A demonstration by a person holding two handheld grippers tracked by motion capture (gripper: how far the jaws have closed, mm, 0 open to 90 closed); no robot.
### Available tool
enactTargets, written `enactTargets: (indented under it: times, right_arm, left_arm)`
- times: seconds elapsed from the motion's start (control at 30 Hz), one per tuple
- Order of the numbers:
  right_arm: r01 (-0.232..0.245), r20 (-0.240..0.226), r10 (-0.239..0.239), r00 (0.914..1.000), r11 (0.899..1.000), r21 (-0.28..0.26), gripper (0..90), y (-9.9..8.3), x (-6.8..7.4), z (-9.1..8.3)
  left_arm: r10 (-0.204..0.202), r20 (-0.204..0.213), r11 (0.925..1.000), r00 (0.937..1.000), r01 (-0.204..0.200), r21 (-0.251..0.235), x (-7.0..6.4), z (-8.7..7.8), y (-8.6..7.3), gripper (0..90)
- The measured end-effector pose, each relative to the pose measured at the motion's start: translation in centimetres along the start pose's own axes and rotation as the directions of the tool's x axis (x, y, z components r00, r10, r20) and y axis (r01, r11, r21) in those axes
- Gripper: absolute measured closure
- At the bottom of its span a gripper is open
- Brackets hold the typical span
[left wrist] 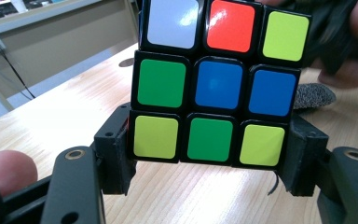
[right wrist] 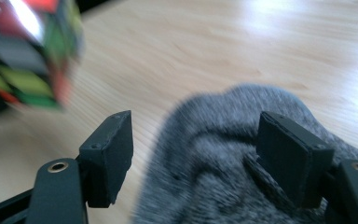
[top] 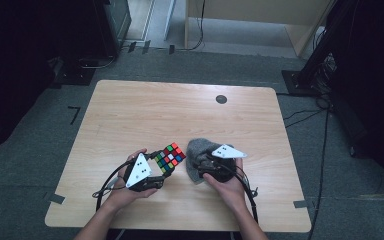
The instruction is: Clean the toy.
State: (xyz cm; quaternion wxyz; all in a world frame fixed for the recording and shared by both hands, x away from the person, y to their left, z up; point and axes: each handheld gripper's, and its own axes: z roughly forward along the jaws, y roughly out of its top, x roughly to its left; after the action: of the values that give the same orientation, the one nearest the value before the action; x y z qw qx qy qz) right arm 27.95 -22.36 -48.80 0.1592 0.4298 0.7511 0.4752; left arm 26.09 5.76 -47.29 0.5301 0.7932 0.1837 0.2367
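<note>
Scrambled 3x3 plastic puzzle cube (left wrist: pixel 214 84), black-framed, face showing white, red, yellow-green, green, blue stickers; pinched at bottom row by left gripper (left wrist: pixel 209 154) fingers, lifted off light wooden tabletop (top: pixel 145 107). Just beside cube: grey fuzzy cloth (right wrist: pixel 223 154), right gripper (right wrist: pixel 200 154) fingers spread over it.

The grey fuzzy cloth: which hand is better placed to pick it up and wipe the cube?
Right. The right gripper hangs open straddling the grey fuzzy cloth on the wooden table, while the left gripper is shut on the multicoloured puzzle cube.
</note>
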Motion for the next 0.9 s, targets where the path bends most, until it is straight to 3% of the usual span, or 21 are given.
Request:
enactTargets:
  times: [0.13, 0.33, 0.47, 0.57, 0.63, 0.7, 0.8, 0.83, 0.9]
  right_arm:
    - [-0.015, 0.051, 0.011, 0.9987, 0.997, 0.076, 32.3, -1.1, -0.4, 1.6]
    - [0.059, 0.131, -0.079, 0.9883, 0.987, 0.152, 44.6, -1.6, 0.1, 2.4]
    - [0.069, 0.149, -0.094, 0.9844, 0.984, 0.165, 49.9, -2.1, 0.0, 2.7]
    - [0.106, 0.17, -0.135, 0.9762, 0.98, 0.169, 66.6, -2.1, 0.2, 2.6]
    - [0.103, 0.165, -0.131, 0.9776, 0.98, 0.168, 72.8, -1.9, 0.1, 2.2]
    - [0.075, 0.132, -0.091, 0.9871, 0.989, 0.123, 74.8, -1.5, -0.1, 1.4]
    - [0.025, 0.035, -0.025, 0.9991, 0.999, -0.022, 75.2, -0.2, 0.0, -0.5]
    - [0.017, -0.018, -0.019, 0.9997, 0.995, -0.096, 75.2, 0.6, 0.3, -1.7]
    - [0.019, -0.088, -0.037, 0.9954, 0.981, -0.194, 75.1, 1.9, 1.1, -3.4]
  left_arm:
    - [-0.039, 0.027, 0.9992, 0.9989, 0.039, -0.012, 0.4, -0.2, 0.0, 33.8]
    - [-0.106, 0.029, 0.994, 0.9939, 0.107, -0.022, 1.2, -0.5, 0.0, 33.7]
    - [-0.119, 0.031, 0.9925, 0.9924, 0.12, -0.025, 1.4, -0.6, 0.0, 33.7]
    - [-0.126, 0.037, 0.9916, 0.9913, 0.127, -0.023, 1.4, -0.6, 0.0, 33.7]
    - [-0.125, 0.039, 0.9919, 0.9914, 0.126, -0.019, 1.4, -0.5, -0.1, 33.7]
    - [-0.114, 0.047, 0.9933, 0.9923, 0.115, -0.013, 1.3, -0.5, -0.1, 33.8]
    - [-0.081, 0.049, 0.9967, 0.9955, 0.081, 0.004, 1.0, -0.3, -0.1, 33.8]
    - [-0.071, 0.049, 0.9974, 0.9962, 0.071, 0.011, 0.9, -0.2, -0.2, 33.8]
    - [-0.043, 0.056, 0.9987, 0.9975, 0.042, 0.031, 0.5, 0.1, -0.2, 33.8]
